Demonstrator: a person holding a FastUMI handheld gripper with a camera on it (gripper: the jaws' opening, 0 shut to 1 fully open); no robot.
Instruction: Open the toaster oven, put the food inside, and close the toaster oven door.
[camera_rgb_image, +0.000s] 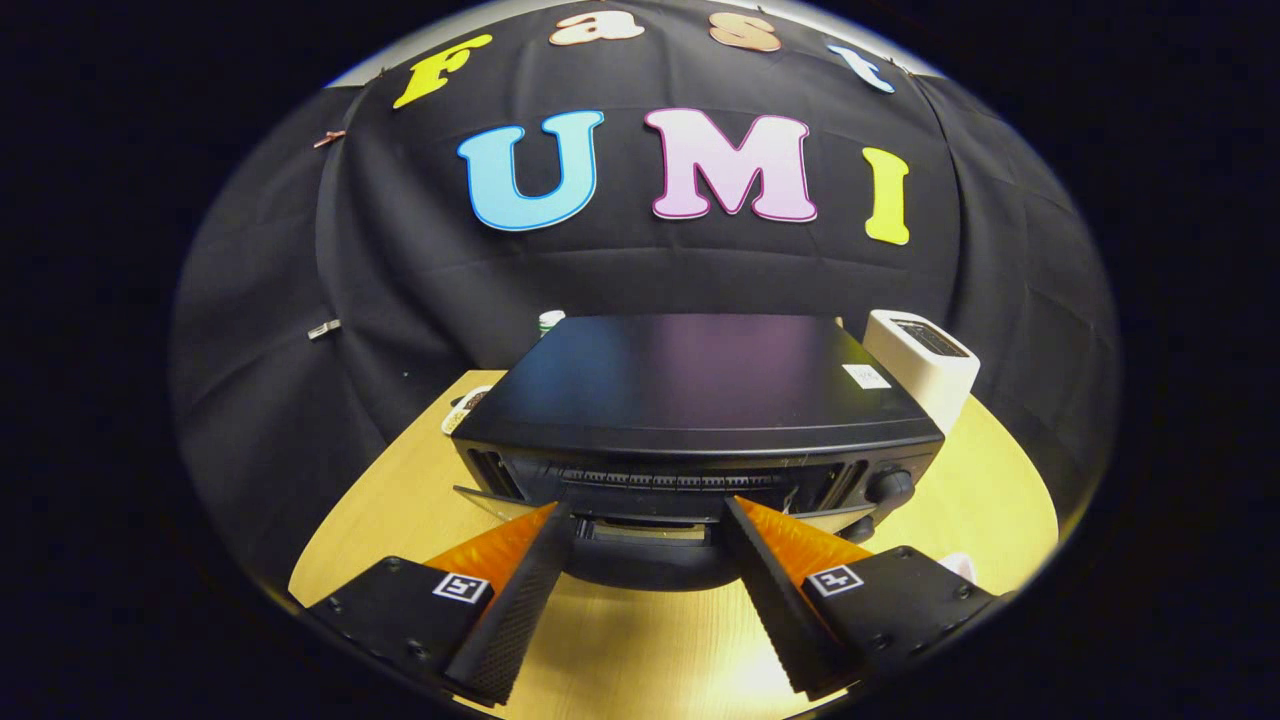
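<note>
Gripper view: the tool (648, 512) stood wide, its fingers (520, 590) spread on either side of the front of the toaster oven (700, 385), gripping nothing; the oven, a black, boxy, smooth-topped appliance with knobs (888, 487) at its right, sat just ahead on the pale wooden tabletop (640, 650); its glass door (495, 503) appeared tilted partly open, though this was hard to tell; the body looked rigid and heavy, the door hinged and slick, best taken by the handle (640, 532) between the fingers; a white toaster (925, 362) stood behind.
</note>
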